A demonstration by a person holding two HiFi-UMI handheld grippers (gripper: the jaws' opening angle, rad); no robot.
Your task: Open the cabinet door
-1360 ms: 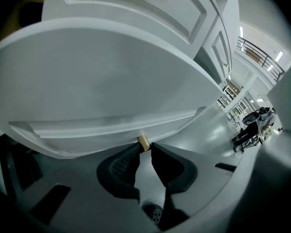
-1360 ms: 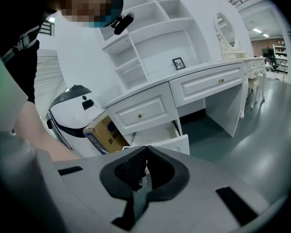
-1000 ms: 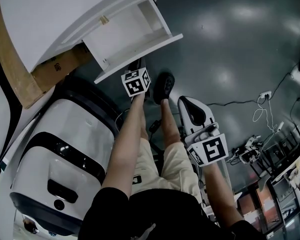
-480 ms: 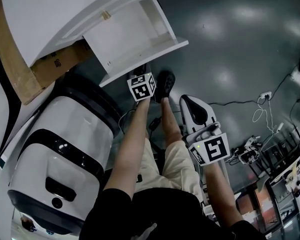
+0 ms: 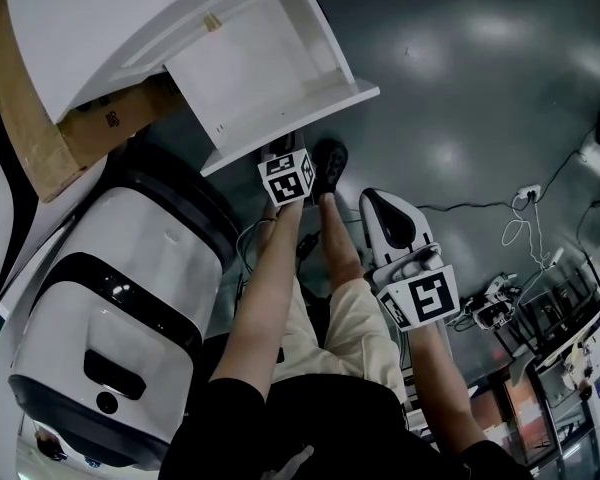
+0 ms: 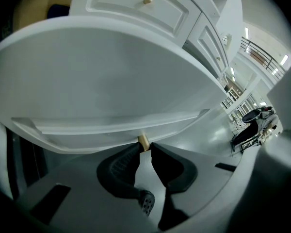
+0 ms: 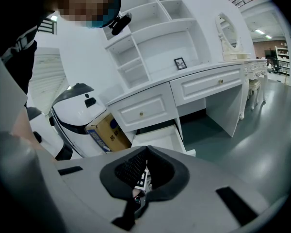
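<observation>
The white dresser's low drawer [image 5: 265, 68] stands pulled out, its inside bare. In the left gripper view its white front panel [image 6: 111, 81] fills the upper half, with a small brass knob [image 6: 143, 141] at its lower edge. My left gripper [image 6: 144, 147] is shut on that knob; in the head view it [image 5: 283, 158] sits just under the drawer front, below its marker cube. My right gripper [image 5: 374, 202] hangs back over the floor by the person's leg. Its jaw tips [image 7: 146, 152] touch, with nothing between them. The open drawer [image 7: 161, 139] shows beyond them.
A white machine with black bands [image 5: 120, 308] stands left of the drawer, with a cardboard box [image 5: 110, 118] under the dresser beside it. The person's shoe [image 5: 329, 168] rests on the grey floor near the drawer. Cables and a power strip [image 5: 528, 193] lie to the right.
The drawer has slid further out, toward the right of the head view. My left gripper moved with it, still on the knob. The right gripper stayed put.
</observation>
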